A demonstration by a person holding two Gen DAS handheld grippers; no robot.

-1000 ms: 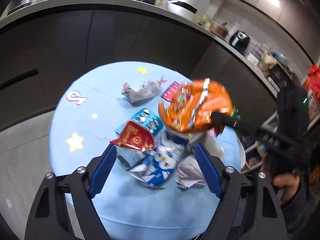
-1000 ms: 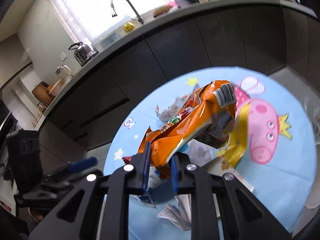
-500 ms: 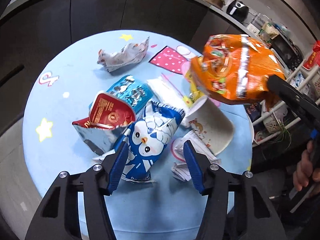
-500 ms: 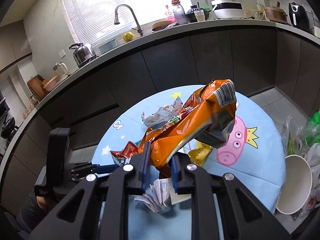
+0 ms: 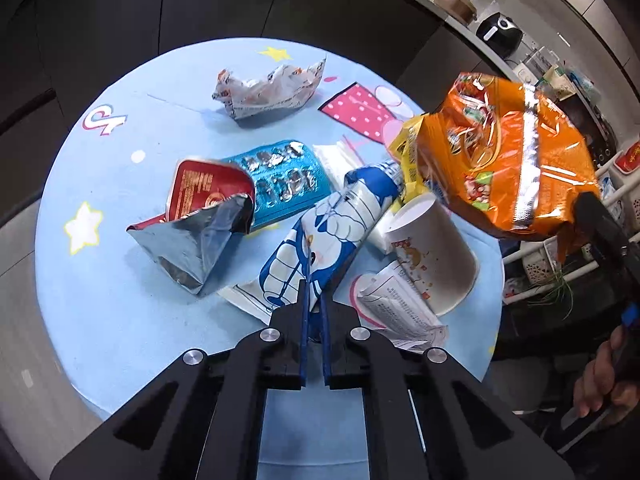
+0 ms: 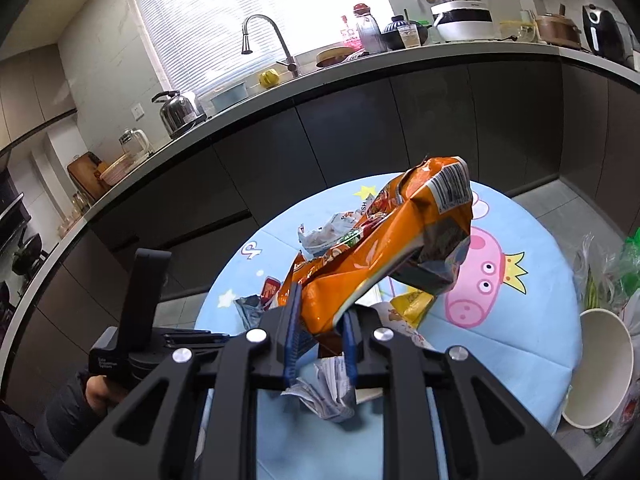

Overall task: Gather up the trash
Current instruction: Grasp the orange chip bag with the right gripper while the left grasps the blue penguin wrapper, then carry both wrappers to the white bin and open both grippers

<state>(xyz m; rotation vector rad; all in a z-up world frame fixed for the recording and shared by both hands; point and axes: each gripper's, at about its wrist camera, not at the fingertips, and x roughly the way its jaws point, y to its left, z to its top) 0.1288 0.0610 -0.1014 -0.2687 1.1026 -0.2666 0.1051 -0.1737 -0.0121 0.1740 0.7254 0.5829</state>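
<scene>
A round tabletop [image 5: 120, 320] under a light blue cartoon-printed cloth carries scattered trash. At the far side lies a crumpled white and orange wrapper [image 5: 268, 90]. Nearer, on the left, a torn red and silver foil bag [image 5: 200, 224] overlaps a blue foil blister sheet [image 5: 280, 184]. A blue and white cartoon snack bag [image 5: 320, 240] runs down the middle. To its right a white paper cup [image 5: 432, 256] lies on its side, with a folded printed leaflet [image 5: 400, 304] just nearer.

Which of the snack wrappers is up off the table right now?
The orange bag. The right gripper holds it in the air, while the red and silver, white crumpled and blue and white wrappers all lie on the table.
</scene>
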